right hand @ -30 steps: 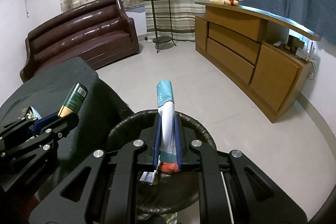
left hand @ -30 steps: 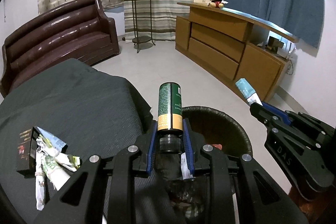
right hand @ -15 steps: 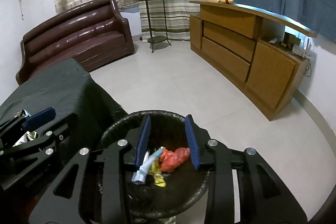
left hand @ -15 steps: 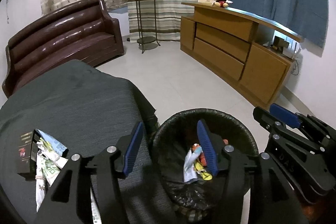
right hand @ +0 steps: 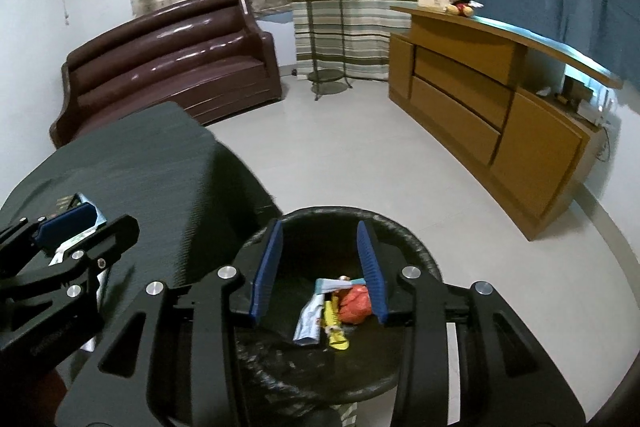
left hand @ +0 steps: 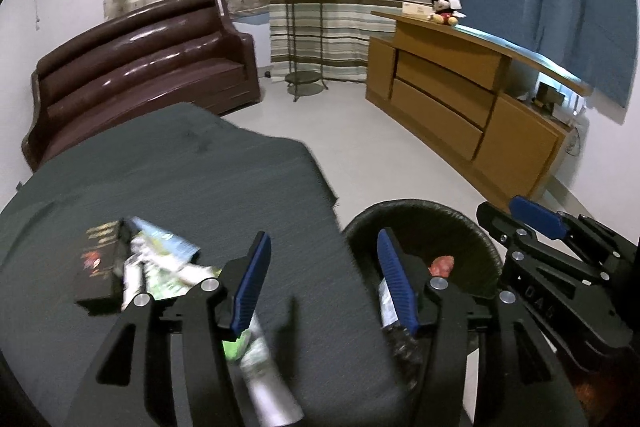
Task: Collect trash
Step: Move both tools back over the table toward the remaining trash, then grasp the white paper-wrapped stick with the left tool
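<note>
Left gripper [left hand: 324,281] spread wide, nothing between the blue pads, poised over the near right edge of the dark-covered table [left hand: 160,167]. Right gripper [right hand: 320,267] also wide and empty, directly above the black bin [right hand: 404,231].

In the bin: a pale tube [right hand: 310,315], a yellow scrap [right hand: 334,327] and an orange-red lump [right hand: 354,303], bunched together on the black liner. From the left wrist view, only the orange-red lump [left hand: 442,263] and a pale strip visible inside.

Left on the table: a dark box [left hand: 96,267] touching a heap of crumpled wrappers [left hand: 160,263], near left. A blurred white-and-green piece [left hand: 260,379] under the left gripper, kind unclear.

Far: brown sofa [left hand: 140,67], plant stand [left hand: 302,27], wooden cabinet [left hand: 460,107].
</note>
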